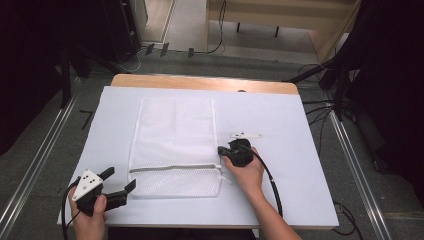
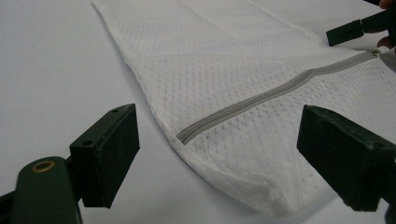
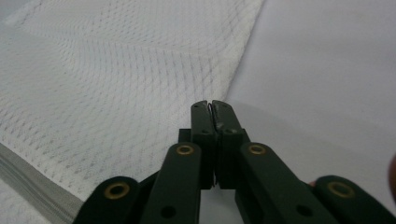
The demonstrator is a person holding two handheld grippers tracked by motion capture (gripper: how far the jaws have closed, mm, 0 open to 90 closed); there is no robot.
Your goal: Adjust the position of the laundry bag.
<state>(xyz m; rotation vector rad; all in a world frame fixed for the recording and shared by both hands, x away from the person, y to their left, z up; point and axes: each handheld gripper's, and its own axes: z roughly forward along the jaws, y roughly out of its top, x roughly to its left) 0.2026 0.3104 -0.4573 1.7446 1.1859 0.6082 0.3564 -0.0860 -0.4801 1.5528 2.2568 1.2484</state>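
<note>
So the counter (image 1: 300,150) is covered in a plain white sheet, with grey floor, cables and dark curtains around it. A white mesh laundry bag (image 1: 175,135) lies flat in the middle, its grey zipper (image 1: 172,168) running across near the person's edge. The right gripper (image 1: 221,150) sits at the zipper's right end with jaws pressed fully together; can't tell if the zipper pull is pinched in there, it's hidden. The left gripper (image 1: 120,181) rests wide open at the bag's left corner, holding nothing.
</note>
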